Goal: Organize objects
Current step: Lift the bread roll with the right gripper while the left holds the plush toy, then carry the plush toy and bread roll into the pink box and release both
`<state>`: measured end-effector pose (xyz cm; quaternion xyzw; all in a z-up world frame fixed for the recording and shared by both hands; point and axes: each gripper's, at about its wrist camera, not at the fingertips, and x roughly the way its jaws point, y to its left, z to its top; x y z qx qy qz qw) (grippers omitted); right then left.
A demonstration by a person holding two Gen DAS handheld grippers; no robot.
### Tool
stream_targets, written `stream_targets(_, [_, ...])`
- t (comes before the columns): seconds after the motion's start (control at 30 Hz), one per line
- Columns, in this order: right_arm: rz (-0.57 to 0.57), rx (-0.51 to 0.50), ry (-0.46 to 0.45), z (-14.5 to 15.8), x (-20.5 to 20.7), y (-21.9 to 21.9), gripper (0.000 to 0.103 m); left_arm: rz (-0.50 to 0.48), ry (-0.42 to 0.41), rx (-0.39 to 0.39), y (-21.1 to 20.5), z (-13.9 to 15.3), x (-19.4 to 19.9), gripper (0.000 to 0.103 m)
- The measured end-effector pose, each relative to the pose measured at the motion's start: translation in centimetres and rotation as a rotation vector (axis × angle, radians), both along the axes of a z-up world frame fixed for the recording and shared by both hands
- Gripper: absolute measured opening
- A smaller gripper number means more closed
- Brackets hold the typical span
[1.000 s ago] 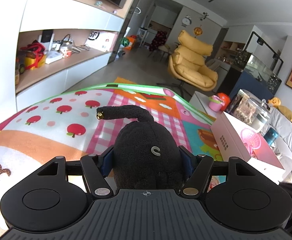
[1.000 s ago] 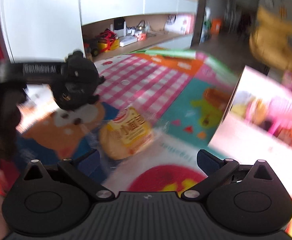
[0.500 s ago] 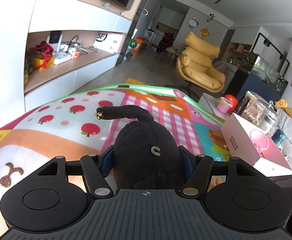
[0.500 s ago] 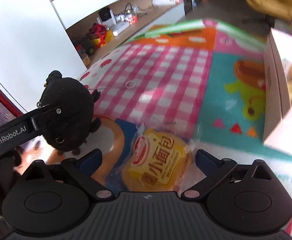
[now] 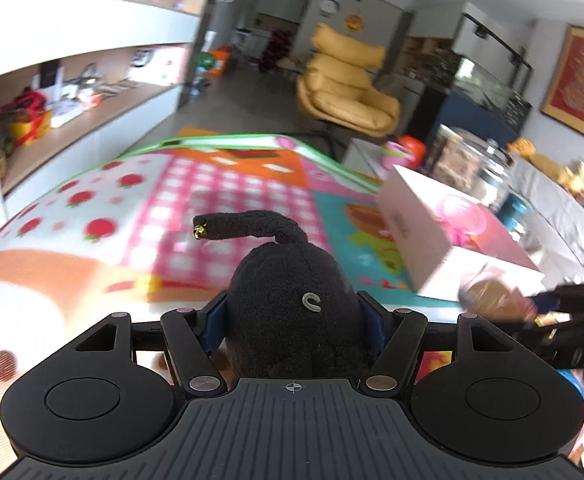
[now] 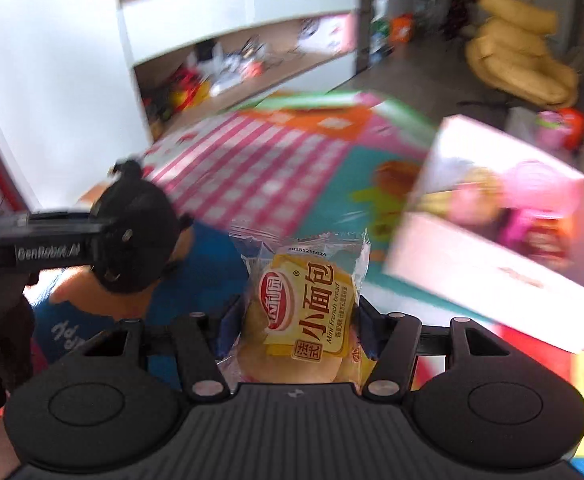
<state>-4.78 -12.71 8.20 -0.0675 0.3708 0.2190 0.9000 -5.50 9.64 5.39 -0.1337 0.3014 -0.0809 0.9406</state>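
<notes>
A black plush toy (image 5: 288, 280) with a curled tail sits between the blue pads of my left gripper (image 5: 292, 314), which is shut on it. From the right wrist view the same plush toy (image 6: 140, 208) hangs in the left gripper (image 6: 108, 236) above the mat. My right gripper (image 6: 295, 320) has a yellow packet of mini French bread (image 6: 303, 300) standing upright between its pads. Its jaws are closing on the packet, and the pads press its sides. In the left wrist view that bread packet (image 5: 487, 296) shows blurred at the right edge.
A colourful play mat (image 5: 232, 200) covers the floor below both grippers. An open pink box (image 6: 491, 248) with pink items inside lies to the right on the mat. A low white shelf unit (image 6: 252, 60) lines the left wall. Beyond the mat stands a yellow armchair (image 5: 347, 84).
The right gripper's jaws came in around the bread packet that lay on the mat, and the packet now stands lifted between them. The left gripper with the plush swung toward the pink box.
</notes>
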Motion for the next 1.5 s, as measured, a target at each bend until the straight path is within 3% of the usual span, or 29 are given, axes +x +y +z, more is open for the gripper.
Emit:
stream_targets(0.13, [-0.099,0.030,-0.110,1.7,-1.5,-5.1,0.058,-0.094,-0.014,0.015,-3.1,2.1,1.1,0.071])
stream_targets(0.23, [-0.142,0.061,-0.160,2.4,-2.1,-8.2,0.058,-0.159,-0.060,0.050,-5.9,4.8,2.7,0.071])
stream_targets(0.3, [-0.184,0.068,-0.192,2.5,-2.2,-10.1,0.058,-0.187,-0.097,0.034,-7.3,6.5,4.0,0.071])
stream_targets(0.5, [-0.291,0.080,-0.201,0.3,-2.3,-14.3,0.058,-0.240,-0.207,0.033,-12.8,10.6,9.0,0.073])
stream_targets(0.57, [-0.311,0.090,-0.195,-0.5,-2.1,-15.2,0.058,-0.286,-0.184,0.025,-15.1,10.6,11.1,0.073])
stream_targets(0.7, [-0.333,0.125,-0.192,-1.3,-2.0,-16.5,0.058,-0.401,-0.088,-0.121,-19.5,7.8,15.3,0.073])
stream_targets(0.77, [-0.340,0.135,-0.194,-1.5,-2.0,-16.8,0.058,-0.403,-0.018,-0.073,-21.5,5.2,17.0,0.071])
stream_targets(0.83, [-0.340,0.136,-0.194,-1.8,-1.8,-17.1,0.058,-0.353,0.006,0.056,-23.0,2.9,17.4,0.073])
stream_targets(0.9, [-0.338,0.130,-0.192,-1.9,-1.6,-17.3,0.058,-0.324,-0.022,0.116,-22.9,2.4,17.1,0.067])
stream_targets(1.0, [-0.344,0.122,-0.183,-2.4,-1.3,-17.6,0.058,-0.330,-0.099,0.062,-20.6,3.5,15.3,0.067])
stream_targets(1.13, [-0.331,0.164,-0.174,-1.5,-0.1,-17.7,0.058,-0.263,-0.180,0.045,-16.7,4.7,12.6,0.067])
stream_targets(1.27, [-0.275,0.178,-0.238,2.0,2.5,-16.4,0.058,-0.199,-0.121,0.032,-13.6,3.2,11.3,0.066])
stream_targets(1.4, [-0.203,0.179,-0.259,6.4,8.4,-13.2,0.058,-0.177,-0.032,0.003,-12.4,1.2,11.7,0.066])
stream_targets(1.5, [-0.194,0.158,-0.250,7.6,13.2,-10.3,0.058,-0.170,-0.017,0.004,-11.4,1.0,11.2,0.066])
